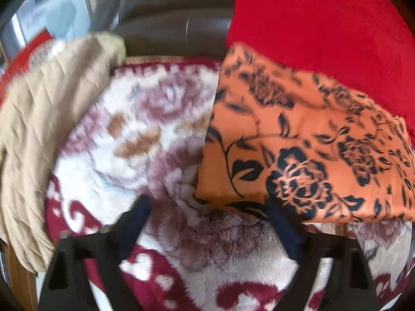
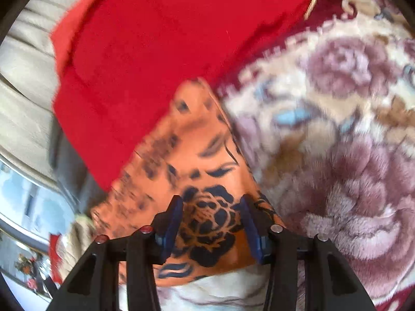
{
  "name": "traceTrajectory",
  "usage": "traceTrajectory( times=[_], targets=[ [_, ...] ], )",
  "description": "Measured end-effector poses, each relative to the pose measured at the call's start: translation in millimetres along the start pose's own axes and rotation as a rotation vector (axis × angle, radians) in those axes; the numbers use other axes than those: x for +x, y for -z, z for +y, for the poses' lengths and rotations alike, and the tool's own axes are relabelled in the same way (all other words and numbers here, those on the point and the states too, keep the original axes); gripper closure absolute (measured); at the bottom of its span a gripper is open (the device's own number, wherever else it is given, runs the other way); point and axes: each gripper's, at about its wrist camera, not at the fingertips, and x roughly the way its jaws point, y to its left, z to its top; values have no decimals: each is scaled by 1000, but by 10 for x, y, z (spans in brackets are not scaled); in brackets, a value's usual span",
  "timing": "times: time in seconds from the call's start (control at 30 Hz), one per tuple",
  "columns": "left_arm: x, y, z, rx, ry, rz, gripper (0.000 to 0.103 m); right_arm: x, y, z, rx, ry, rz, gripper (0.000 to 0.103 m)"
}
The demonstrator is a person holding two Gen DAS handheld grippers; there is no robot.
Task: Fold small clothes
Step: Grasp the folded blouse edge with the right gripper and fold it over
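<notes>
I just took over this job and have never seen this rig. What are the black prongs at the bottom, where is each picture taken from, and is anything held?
The prongs are handheld two-finger grippers, one per hand, each carrying a camera looking along its fingers. The left gripper is open over a floral blanket. The right gripper is open above an orange cloth, which looks folded; nothing is gripped. A red cloth lies behind the orange one, and a beige cloth lies at the left.
</notes>
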Motion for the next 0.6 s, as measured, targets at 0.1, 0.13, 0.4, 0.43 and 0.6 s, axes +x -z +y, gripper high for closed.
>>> traceTrajectory(
  times=[0.1,0.13,0.4,0.43,0.6],
  targets=[
    [74,-5,71,-63,71,39,27,-36,1,12,-5,-2,-8,59],
    [44,-6,80,-64,76,36,27,-49,-3,-10,9,-13,-8,59],
    [-279,140,421,-196,170,13,27,-398,5,150,-46,-124,-151,58],
    [-283,159,469,-219,191,19,27,-420,28,206,-67,-139,-159,58],
    [-176,253,619,-344,256,58,27,-279,136,395,-94,-172,-98,58]
  ],
)
